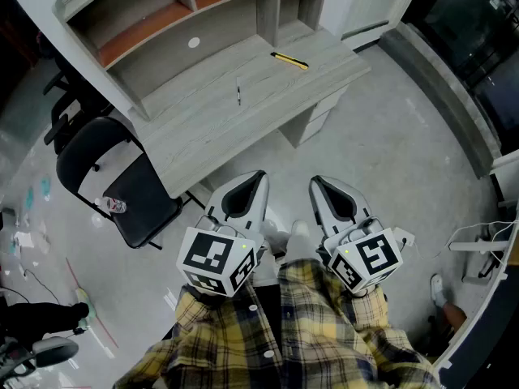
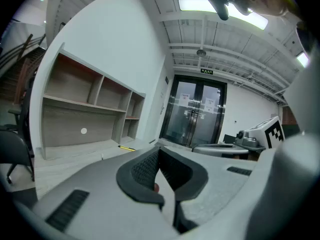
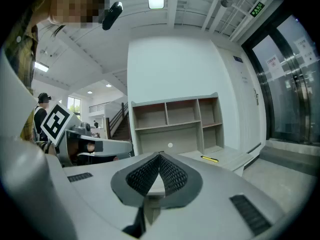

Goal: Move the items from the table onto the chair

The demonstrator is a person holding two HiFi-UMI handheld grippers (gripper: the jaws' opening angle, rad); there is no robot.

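Observation:
A yellow utility knife [image 1: 289,60] and a dark pen [image 1: 238,94] lie on the grey wooden desk [image 1: 203,128]. A black folding chair [image 1: 97,148] stands left of the desk, and a small white and red item [image 1: 116,206] rests on its seat. My left gripper [image 1: 258,175] and right gripper [image 1: 315,181] are side by side close to my body, short of the desk, both shut and empty. In the left gripper view the jaws [image 2: 159,151] meet with nothing between them, and the knife [image 2: 126,147] shows far off. The right gripper view shows its shut jaws [image 3: 160,156] and the knife [image 3: 210,159].
The desk carries a shelf unit [image 1: 186,6] at its back, with a white round spot [image 1: 194,43] on the panel. Grey floor [image 1: 389,136] spreads to the right. Cables and a shoe [image 1: 438,290] lie at lower right. Glass doors [image 2: 195,114] stand beyond the desk.

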